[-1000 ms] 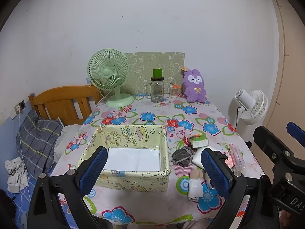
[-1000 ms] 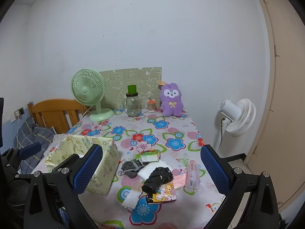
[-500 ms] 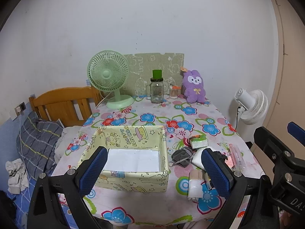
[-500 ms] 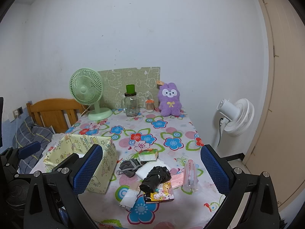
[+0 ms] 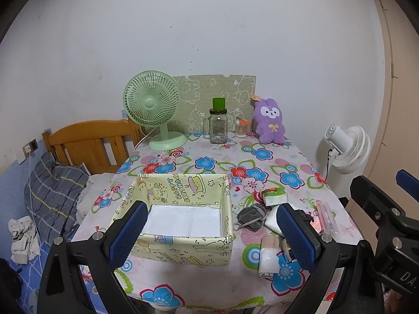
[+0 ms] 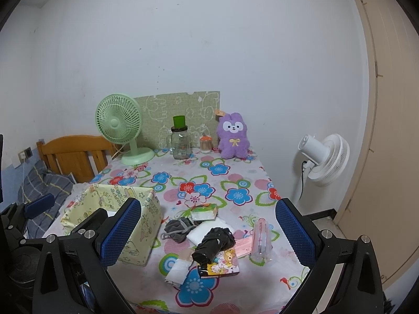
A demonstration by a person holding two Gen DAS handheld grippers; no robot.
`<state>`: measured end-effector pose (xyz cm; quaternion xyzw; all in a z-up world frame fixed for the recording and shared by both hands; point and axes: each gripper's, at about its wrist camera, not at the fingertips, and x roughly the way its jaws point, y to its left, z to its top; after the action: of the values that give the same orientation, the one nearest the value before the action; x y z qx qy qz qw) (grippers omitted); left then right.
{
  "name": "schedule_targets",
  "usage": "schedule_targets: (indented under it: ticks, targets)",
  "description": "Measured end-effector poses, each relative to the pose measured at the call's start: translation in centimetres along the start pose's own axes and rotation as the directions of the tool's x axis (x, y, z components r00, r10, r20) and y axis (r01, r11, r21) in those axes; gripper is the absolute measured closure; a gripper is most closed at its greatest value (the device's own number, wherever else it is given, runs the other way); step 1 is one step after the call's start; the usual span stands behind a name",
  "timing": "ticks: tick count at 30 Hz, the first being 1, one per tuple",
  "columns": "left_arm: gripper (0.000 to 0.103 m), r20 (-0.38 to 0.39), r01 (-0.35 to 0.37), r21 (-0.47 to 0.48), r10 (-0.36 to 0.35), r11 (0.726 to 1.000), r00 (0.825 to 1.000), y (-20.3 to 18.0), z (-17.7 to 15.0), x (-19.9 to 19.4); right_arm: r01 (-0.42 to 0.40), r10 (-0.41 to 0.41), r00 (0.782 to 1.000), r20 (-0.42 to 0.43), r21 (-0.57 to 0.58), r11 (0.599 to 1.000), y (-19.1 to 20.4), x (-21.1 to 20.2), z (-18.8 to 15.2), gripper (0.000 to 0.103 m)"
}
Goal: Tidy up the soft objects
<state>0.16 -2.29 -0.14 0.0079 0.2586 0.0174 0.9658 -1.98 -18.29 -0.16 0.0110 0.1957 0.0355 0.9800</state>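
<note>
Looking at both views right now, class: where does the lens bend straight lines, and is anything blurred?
Left wrist view: the door frame bows inward and black corners vignette the picture. Right wrist view: the door curves likewise; the purple plush stays sharp.

Floral tablecloth (image 6: 209,180), purple plush (image 6: 233,136), yellow cartoon-print box (image 5: 183,183), green fan (image 5: 152,104).

Walls: plain white wall (image 6: 183,39) | Right: beige door (image 6: 387,130), white floor fan (image 6: 324,157) beside it | Left: wooden headboard (image 5: 89,144), plaid pillow (image 5: 52,183) on bed | Centre: surface under floral tablecloth (image 5: 209,162) | Light: even, indoor.
</note>
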Motion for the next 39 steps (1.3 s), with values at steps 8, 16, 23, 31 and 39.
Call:
schedule_targets:
  ticks: [8,16,23,31,39]
  targets:
    - [0.004,-0.006,0.007,0.011,-0.007,1.0,1.0,-0.3,0.1,0.1,-0.004,0.004,1.0,0.003,0.009,1.0,-0.1,0.1,0.2,0.0]
    - [0.003,-0.001,0.017,0.004,-0.017,1.0,1.0,-0.2,0.1,0.1,-0.003,0.003,1.0,0.005,0.012,1.0,-0.3,0.0,0.4,0.0]
    - [0.003,0.018,0.034,0.009,-0.034,0.999,0.999,-0.5,-0.1,-0.2,0.001,-0.001,1.0,0.01,0.015,1.0,-0.5,0.0,0.4,0.0]
    - [0.003,0.01,0.036,0.013,-0.036,0.999,0.999,-0.9,-0.2,-0.1,0.0,-0.001,1.0,0.009,0.018,1.0,-0.6,0.1,0.3,0.0]
    - [0.003,-0.004,0.065,0.017,-0.065,0.998,0.998,-1.4,-0.6,0.3,0.002,-0.002,1.0,-0.007,0.029,1.0,-1.3,0.6,-0.3,0.0]
